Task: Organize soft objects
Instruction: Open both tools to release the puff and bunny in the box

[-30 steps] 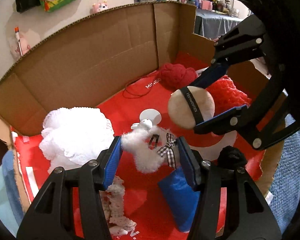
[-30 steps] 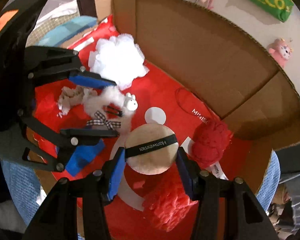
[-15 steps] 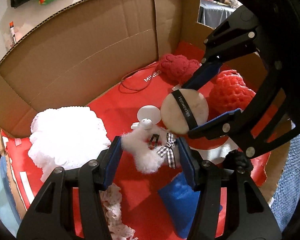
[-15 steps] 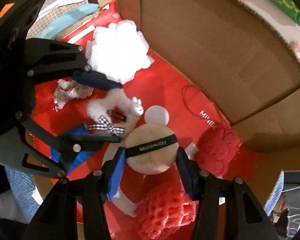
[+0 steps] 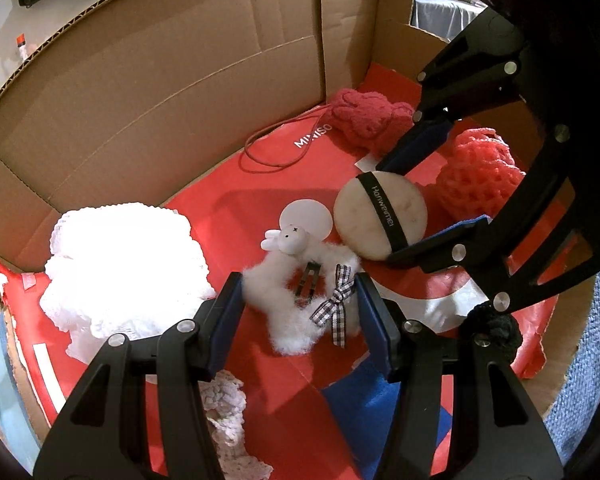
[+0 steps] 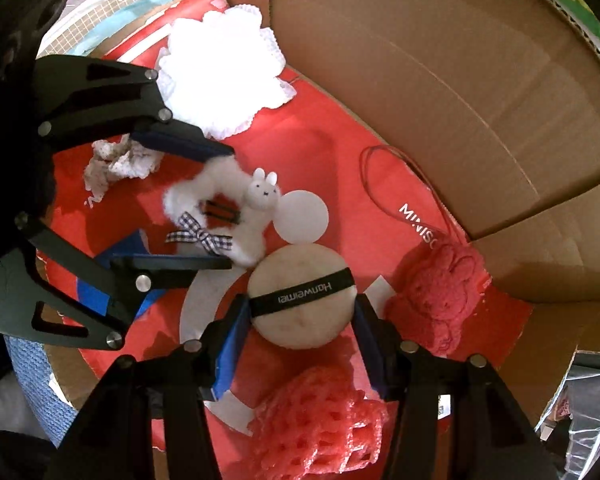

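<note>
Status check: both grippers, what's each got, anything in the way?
Left gripper shut on fluffy white hair clip. Right gripper shut on round powder puff. Both over the red bag in the cardboard box. Clip and puff nearly touching; red mesh close below the puff.

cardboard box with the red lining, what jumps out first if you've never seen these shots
Two grippers side by side: the left gripper clamps a fluffy white bunny hair clip, the right gripper a round beige powder puff. Around them lie a white lace bundle and a red mesh puff.
</note>
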The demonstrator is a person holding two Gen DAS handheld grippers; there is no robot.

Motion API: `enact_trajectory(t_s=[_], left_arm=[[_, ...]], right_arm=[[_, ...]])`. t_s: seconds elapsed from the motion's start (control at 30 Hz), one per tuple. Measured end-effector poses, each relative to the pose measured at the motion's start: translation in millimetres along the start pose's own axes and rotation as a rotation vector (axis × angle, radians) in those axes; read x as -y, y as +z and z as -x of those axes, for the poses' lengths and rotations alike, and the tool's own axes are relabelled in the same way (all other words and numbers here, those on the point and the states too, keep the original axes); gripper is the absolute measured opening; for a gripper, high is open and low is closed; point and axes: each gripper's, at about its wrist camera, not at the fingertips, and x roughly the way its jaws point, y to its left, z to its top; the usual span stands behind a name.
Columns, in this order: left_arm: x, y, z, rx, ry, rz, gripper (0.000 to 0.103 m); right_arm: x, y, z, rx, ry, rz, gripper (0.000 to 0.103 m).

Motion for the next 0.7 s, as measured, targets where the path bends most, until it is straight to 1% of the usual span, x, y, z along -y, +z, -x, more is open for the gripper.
enact_trajectory(t_s=[0.23,0.3,0.43,0.7], left_arm=[[-0.4,-3.3,2.2,0.005,0.004,-0.013,0.054],[0.8,-8.7,-1.1,0.006,0.006,-0.016,0.054],[1.7,-10.3,0.4,0.007,0.005,-0.021,0.055],[2.5,-11.3,1.3,0.019,0.009,-0.029,0.056]], right_arm=[[-2.1,-1.6,-2.7,-0.003,0.006,-0.005,0.055],[-2.8,-2.6,0.1,-0.004,0.009,-0.009,0.055],[7.9,-1.0,-10.2,-0.005,0.017,-0.015,0.056],[14.9,1.8,-5.6,-0.008,0.023,-0.018,0.057]])
